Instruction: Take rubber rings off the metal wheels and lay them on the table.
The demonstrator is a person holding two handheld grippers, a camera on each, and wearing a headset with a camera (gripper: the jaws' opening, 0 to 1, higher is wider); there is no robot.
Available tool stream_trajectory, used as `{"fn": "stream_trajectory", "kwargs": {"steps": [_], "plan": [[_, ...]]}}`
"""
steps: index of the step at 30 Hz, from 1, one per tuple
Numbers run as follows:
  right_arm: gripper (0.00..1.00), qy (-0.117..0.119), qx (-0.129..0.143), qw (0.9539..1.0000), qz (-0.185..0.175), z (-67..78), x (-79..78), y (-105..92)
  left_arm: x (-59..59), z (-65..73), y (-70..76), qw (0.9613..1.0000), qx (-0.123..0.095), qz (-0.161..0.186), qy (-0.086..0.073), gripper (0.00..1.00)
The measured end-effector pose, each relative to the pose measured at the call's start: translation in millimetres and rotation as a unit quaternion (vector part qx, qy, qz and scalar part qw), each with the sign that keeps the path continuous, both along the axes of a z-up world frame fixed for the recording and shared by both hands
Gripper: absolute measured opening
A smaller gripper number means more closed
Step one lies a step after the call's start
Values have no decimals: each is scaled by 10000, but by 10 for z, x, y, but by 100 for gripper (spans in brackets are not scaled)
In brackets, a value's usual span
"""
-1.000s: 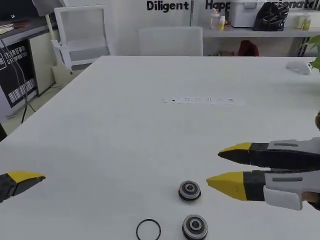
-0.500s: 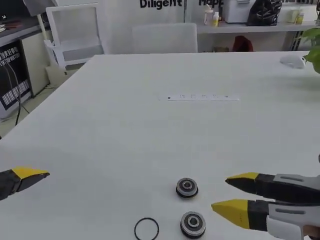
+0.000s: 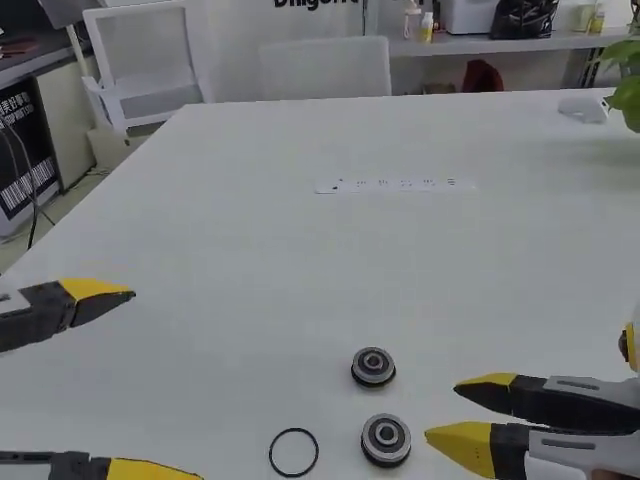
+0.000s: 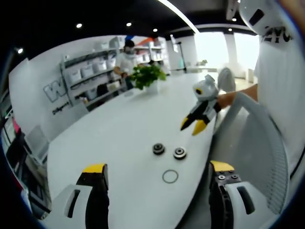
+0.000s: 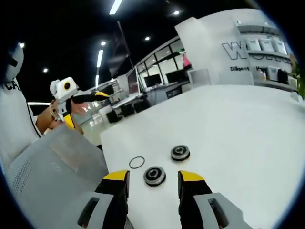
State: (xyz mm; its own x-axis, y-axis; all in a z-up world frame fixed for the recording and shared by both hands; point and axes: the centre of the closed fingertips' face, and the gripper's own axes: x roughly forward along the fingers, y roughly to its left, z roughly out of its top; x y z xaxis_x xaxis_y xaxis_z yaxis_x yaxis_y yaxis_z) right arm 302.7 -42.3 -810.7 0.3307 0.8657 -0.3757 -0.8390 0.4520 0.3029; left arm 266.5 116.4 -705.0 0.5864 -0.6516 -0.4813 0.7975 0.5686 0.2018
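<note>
White worktop (image 3: 300,250) runs deep into an office room, with a chair (image 3: 325,68) and a shelf (image 3: 500,42) at the far end and a socket strip (image 3: 392,184) lying flat across the middle. Down by the front edge sit two metal wheels, the farther wheel (image 3: 373,366) and the nearer wheel (image 3: 385,440), both lying flat, close together but not touching. One rubber ring (image 3: 294,451) lies loose on the worktop, just left of the nearer wheel and clear of it. From the right, the right hand-held gripper (image 3: 442,411) points in, jaws apart and gripping nothing, yellow tips just beside the nearer wheel. In the right gripper view that wheel sits dead ahead between the tips. Well off to the left hangs the left hand-held gripper (image 4: 157,167), jaws spread wide, empty.
</note>
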Motion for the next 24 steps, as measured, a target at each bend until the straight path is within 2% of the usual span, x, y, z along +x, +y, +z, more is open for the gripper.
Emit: {"fn": "stream_trajectory", "kwargs": {"steps": [3, 5, 8, 10, 13, 15, 17, 21, 24], "plan": [[38, 18, -147, 9999, 36, -83, -16, 1, 38, 46, -102, 9995, 135, -254, -104, 87], [38, 11, -230, 9997, 84, -128, -32, 10, 107, 56, -142, 9991, 259, -277, -181, 85], [38, -2, -315, 9994, 130, -172, -45, 22, 168, 59, -211, 9989, 281, -343, -163, 83], [38, 16, -378, 9991, 172, -213, -57, 32, 207, 70, -316, 9983, 260, -494, -181, 83], [38, 28, -401, 9990, 204, -234, -62, 48, 247, 77, -449, 9961, 365, -736, -317, 78], [38, 46, -377, 9990, 220, -240, -60, 66, 263, 82, -512, 9954, 351, -817, -350, 74], [38, 58, -367, 9990, 233, -245, -57, 87, 282, 76, -595, 9947, 307, -917, -342, 73], [38, 60, -421, 9987, 287, -281, -51, 122, 342, -17, -724, 9933, 372, -1045, -330, 73], [37, 54, -518, 9980, 361, -314, -56, 134, 373, -99, -817, 9927, 347, -1130, -221, 71]]}}
